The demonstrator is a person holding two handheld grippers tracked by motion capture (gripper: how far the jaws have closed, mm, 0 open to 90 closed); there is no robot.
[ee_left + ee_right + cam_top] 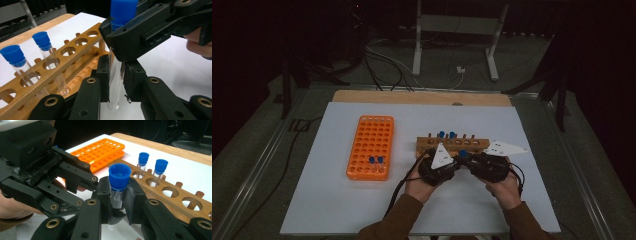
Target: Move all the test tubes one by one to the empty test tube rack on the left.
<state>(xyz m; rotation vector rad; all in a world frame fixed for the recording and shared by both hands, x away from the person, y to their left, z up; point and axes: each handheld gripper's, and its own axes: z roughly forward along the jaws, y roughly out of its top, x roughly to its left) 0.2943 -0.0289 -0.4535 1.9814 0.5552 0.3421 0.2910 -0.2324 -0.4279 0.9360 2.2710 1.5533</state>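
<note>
**Both grippers clamp one tube**

The left hand-held gripper (116, 82) pinches the tube (115, 75) low on its glass; the right hand-held gripper (117, 195) clamps it just under the blue cap (119, 176), beside the wooden rack (452, 145). Opposed pulls could crack it. The wooden rack holds two tubes, the orange rack (371, 146) two, on the tabletop (337, 200).

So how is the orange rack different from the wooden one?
The orange rack is bright plastic with many small holes; the wooden rack is brown with one row of bigger holes. The orange rack lies to the left, away from the grippers; the wooden rack sits just beyond them. Both hold two blue-capped tubes.
</note>
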